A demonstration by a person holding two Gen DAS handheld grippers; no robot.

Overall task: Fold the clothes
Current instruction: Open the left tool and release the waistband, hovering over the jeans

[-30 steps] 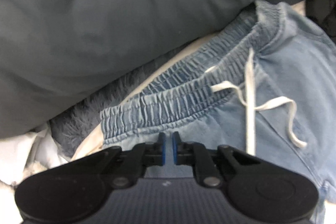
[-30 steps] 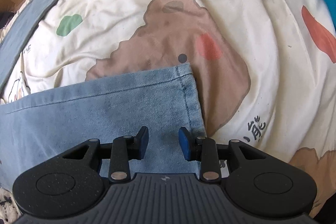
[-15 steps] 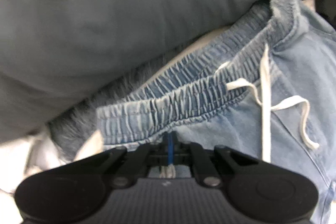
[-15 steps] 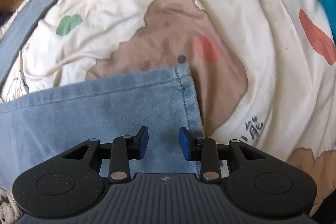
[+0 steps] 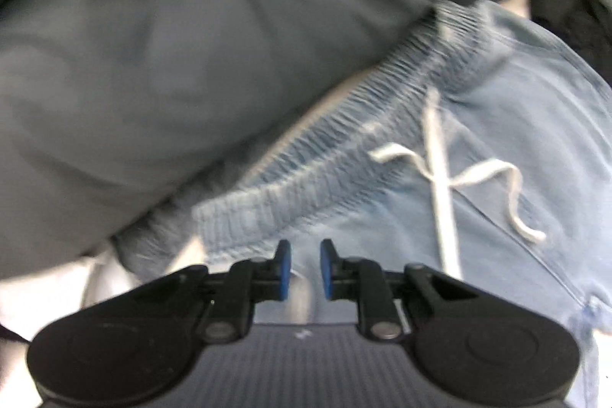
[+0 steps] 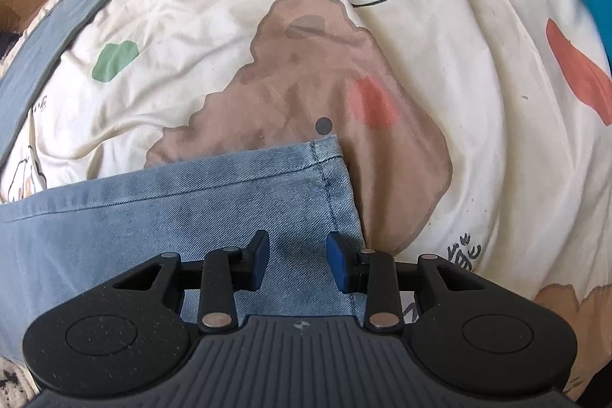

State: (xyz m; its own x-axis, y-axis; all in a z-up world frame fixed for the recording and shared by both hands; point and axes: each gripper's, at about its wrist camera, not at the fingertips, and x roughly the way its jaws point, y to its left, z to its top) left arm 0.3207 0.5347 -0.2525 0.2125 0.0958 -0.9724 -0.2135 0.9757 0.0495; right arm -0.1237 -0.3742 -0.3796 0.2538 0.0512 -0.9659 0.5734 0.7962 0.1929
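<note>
The left hand-held gripper (image 5: 305, 268) has its two blue pads a little apart, with nothing pinched between them. It points forward and low over the blue pants (image 5: 497, 178), just below the stretchy waistband (image 5: 306, 190). This picture is blurry, so I cannot tell if the pads touch the cloth.

The right hand-held gripper (image 6: 297, 264) is spread wider and also holds nothing. It sits low over the end of the pant leg (image 6: 191, 213), close to the hem (image 6: 336, 178). The pants lie on the bed, on a cream blanket with pictures (image 6: 478, 83). The leg looks flat and smooth here.

What could go wrong? If the left gripper closes where it is now, it may catch only a thin bit of cloth under the waistband. Then the pants could slip out when lifted. The white string (image 5: 440, 178) lies loose close by on the right. It could get caught or pulled, and that would bunch up the waist. A big gray pillow (image 5: 191, 44) pushes against the top of the waistband. It could drag on the pants or hold them back.

On the right side, the gripper could pinch the blanket along with the leg, because both are soft and lie close together. It could also grab only the top layer of the leg, and then the fold would come out crooked.
</note>
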